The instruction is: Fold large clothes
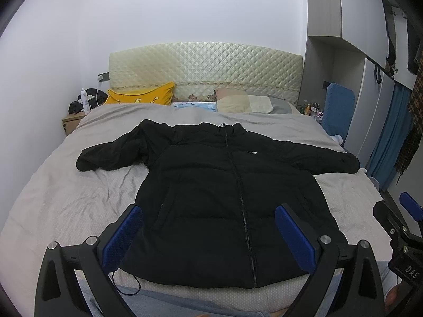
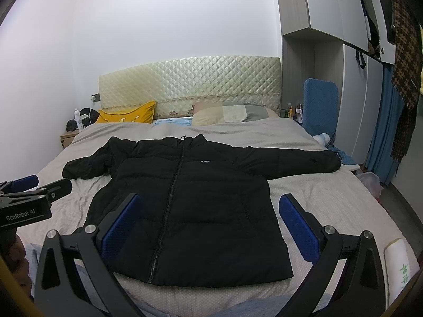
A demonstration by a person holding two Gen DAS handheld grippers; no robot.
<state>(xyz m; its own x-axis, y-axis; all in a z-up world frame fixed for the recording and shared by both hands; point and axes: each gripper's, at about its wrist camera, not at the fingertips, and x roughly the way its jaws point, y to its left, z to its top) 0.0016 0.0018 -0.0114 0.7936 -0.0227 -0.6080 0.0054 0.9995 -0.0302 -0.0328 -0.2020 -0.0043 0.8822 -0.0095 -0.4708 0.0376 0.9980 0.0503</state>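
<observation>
1. Jaws on both units stand wide apart and hold nothing. The left gripper hangs over the jacket hem; the right gripper hangs over the hem on the other side. Neither touches the fabric.
2. Position of the work: the black puffer jacket lies face up and zipped on the grey bed, hem at 6 o'clock nearest the person, collar at 12 o'clock toward the headboard.
3. Handling estimate: quilted, padded fabric, judged light but bulky and springy. The shell looks smooth and likely slippery. Expect folds to spring open unless pressed flat.
4. Near grasp points: the hem corners at 7 and 5 o'clock. Pinch a full thickness of padding, not the outer shell alone. A loose drawcord trails from the hem at 7 o'clock; keep it clear of the pads.
5. Far grasp points: the left sleeve at 10 o'clock, bent and bunched, and the right sleeve at 2 o'clock, stretched straight. Take each near the cuff.
6. Beyond the collar, pillows lie well apart from the jacket.
</observation>
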